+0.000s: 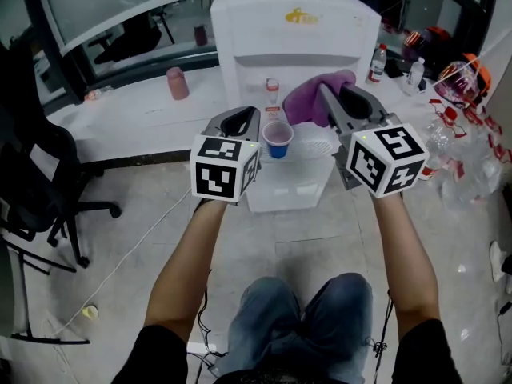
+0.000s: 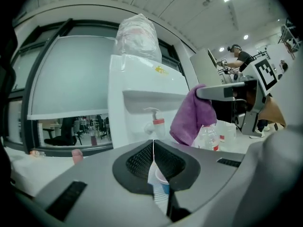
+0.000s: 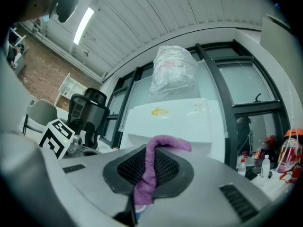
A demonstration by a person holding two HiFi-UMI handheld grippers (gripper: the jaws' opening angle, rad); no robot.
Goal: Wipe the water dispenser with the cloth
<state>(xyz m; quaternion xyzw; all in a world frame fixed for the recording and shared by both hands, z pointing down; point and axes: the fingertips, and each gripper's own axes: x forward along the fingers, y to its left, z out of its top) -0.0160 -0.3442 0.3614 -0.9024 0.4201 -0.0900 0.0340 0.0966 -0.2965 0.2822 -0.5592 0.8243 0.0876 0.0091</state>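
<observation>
The white water dispenser [image 1: 296, 30] stands straight ahead, with a bagged bottle top [image 2: 137, 34] and a red tap [image 1: 273, 86]. My right gripper [image 1: 324, 96] is shut on a purple cloth [image 1: 316, 94], held up in front of the dispenser's recess, right of the tap. In the right gripper view the cloth [image 3: 144, 183] hangs down between the pads [image 3: 165, 167]. My left gripper [image 1: 248, 117] is shut, pads meeting in a thin line [image 2: 153, 148]. A small paper cup [image 1: 278, 140] stands just to its right on the drip tray [image 1: 316, 146].
A black office chair [image 1: 32, 190] stands at the left. On the white ledge left of the dispenser is a pink cup [image 1: 178, 82]. Several plastic bottles [image 1: 448, 146] crowd the right side. A cable [image 1: 136, 246] crosses the floor, and the person's knees [image 1: 296, 326] are below.
</observation>
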